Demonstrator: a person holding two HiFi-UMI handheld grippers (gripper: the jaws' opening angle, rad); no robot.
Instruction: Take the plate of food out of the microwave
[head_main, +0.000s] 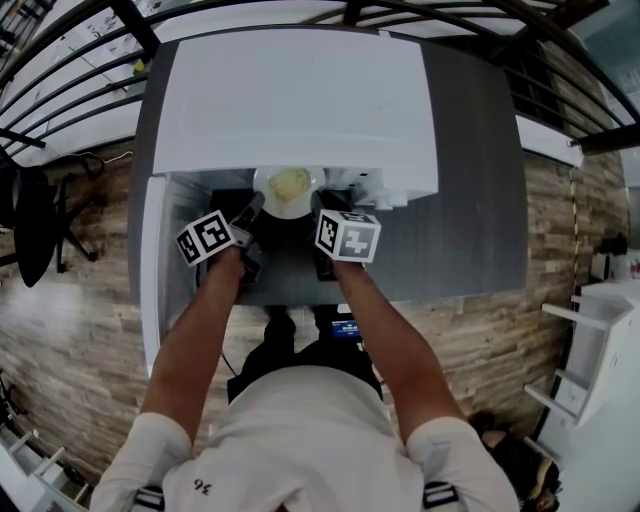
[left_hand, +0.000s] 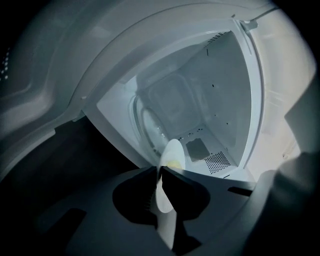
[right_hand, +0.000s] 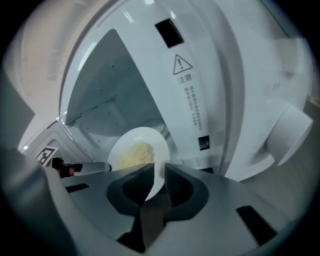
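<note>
Clamping the plate of food at the microwave mouth; left gripper on one edge, right gripper opposite.

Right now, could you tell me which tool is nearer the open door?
The left tool, gripping the plate rim beside the door; the right tool grips the opposite rim.

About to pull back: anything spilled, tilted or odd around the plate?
Nothing stands out. The plate is at the microwave mouth, yellow food in its middle, no spill showing, left claw and right claw each gripping its rim.
</note>
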